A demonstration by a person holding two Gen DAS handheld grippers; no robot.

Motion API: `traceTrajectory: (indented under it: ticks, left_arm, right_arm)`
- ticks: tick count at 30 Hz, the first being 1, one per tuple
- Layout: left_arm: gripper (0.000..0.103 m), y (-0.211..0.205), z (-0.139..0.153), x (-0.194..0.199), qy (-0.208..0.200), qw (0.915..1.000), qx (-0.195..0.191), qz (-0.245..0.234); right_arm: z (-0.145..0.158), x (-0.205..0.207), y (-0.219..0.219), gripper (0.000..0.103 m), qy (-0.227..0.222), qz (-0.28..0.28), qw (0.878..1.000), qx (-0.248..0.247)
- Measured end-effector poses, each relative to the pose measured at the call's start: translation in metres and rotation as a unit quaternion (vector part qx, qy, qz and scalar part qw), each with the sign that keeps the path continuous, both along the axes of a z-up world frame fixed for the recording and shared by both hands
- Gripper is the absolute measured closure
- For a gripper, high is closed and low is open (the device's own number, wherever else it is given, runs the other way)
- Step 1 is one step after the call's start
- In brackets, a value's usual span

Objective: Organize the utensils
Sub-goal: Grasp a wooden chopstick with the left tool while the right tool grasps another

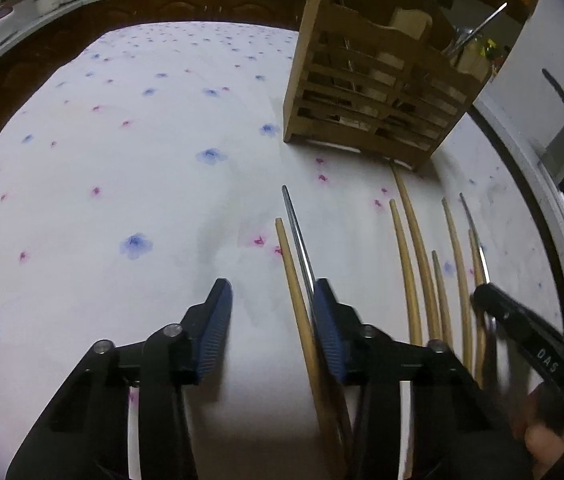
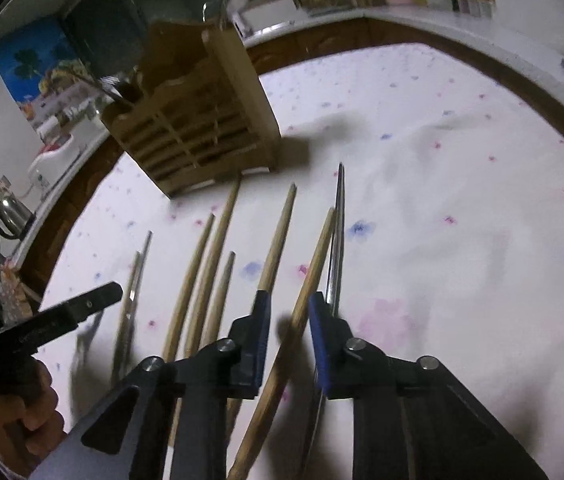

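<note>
Both pairs of tongs are down on the row of chopsticks that lies on the worktop (image 1: 121, 168) just in front of the wooden rack (image 1: 366, 92), their tips pointing at it.

My left tongs (image 1: 273, 286) stand about half open and have hold of nothing. The wooden chopstick (image 1: 290, 264) at the left end of the row runs inside the gap, hard against one pad and well clear of the other. The metal chopstick (image 1: 296, 224) beside it slips out of sight behind that same pad.

My right tongs (image 2: 290, 298) are at the other end of the row and stand much narrower. A second wooden chopstick (image 2: 318, 248) passes between the pads, but I can see a sliver of space beside it, so I judge it is not pinched yet. Its metal neighbour (image 2: 340, 208) lies outside the pad, on the side away from the rack.

The main risk I see is taking one stick where I meant two, since on each side the metal one sits outside or under the pad. A closing pad could ride over it and flick it across the cloth.

The wooden sticks are round and tapered, and caught off-centre near a pad's edge they could roll out or swing down as I lift.

The loose chopsticks (image 2: 201, 264) in the middle of the row lie near both tongs, so a sideways drag could scatter them. A long stick carried low could also knock the rack.
</note>
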State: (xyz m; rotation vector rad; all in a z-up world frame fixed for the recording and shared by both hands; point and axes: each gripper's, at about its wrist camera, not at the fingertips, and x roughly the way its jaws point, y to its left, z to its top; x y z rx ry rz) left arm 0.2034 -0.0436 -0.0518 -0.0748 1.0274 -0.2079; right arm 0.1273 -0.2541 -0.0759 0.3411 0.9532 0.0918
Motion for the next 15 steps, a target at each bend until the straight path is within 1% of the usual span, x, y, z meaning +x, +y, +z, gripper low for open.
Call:
traceTrajectory:
  ticks: [1, 3, 5, 8, 10, 11, 12, 13, 14, 15]
  left_arm:
    - [0.066, -0.002, 0.000, 0.002, -0.001, 1.0000, 0.007, -0.003]
    - [0.072, -0.001, 0.000, 0.005, -0.003, 0.9999, 0.007, -0.007]
    - [0.074, 0.000, -0.001, 0.008, -0.004, 0.9999, 0.008, -0.008]
    - [0.076, -0.002, -0.001, 0.013, -0.006, 0.9997, 0.020, -0.015]
    - [0.076, -0.007, -0.001, 0.014, -0.011, 0.9990, 0.036, -0.022]
    - [0.079, -0.011, -0.002, 0.014, -0.016, 0.9983, 0.050, -0.026]
    - [0.083, -0.015, -0.002, 0.013, -0.023, 0.9973, 0.062, -0.031]
    - [0.086, -0.019, -0.003, 0.013, -0.028, 0.9967, 0.067, -0.035]
    - [0.092, -0.021, -0.003, 0.013, -0.030, 0.9967, 0.066, -0.037]
    - [0.094, -0.022, -0.003, 0.013, -0.032, 0.9965, 0.067, -0.039]
  right_arm:
    - [0.000, 0.002, 0.000, 0.088, 0.000, 0.000, 1.000, -0.007]
    - [-0.001, 0.007, 0.000, 0.089, 0.002, 0.002, 1.000, -0.010]
    - [-0.001, 0.013, 0.000, 0.090, 0.003, 0.003, 1.000, -0.011]
    - [-0.001, 0.023, 0.000, 0.090, 0.003, 0.005, 1.000, -0.016]
    - [-0.001, 0.030, 0.002, 0.090, 0.002, 0.008, 1.000, -0.025]
    - [-0.001, 0.033, 0.003, 0.089, 0.001, 0.009, 1.000, -0.030]
    - [-0.001, 0.036, 0.005, 0.089, 0.001, 0.010, 0.999, -0.033]
    - [-0.001, 0.039, 0.006, 0.089, 0.000, 0.011, 0.999, -0.038]
    - [-0.001, 0.041, 0.008, 0.089, -0.002, 0.014, 0.999, -0.042]
    - [-0.001, 0.042, 0.009, 0.089, -0.002, 0.015, 0.999, -0.046]
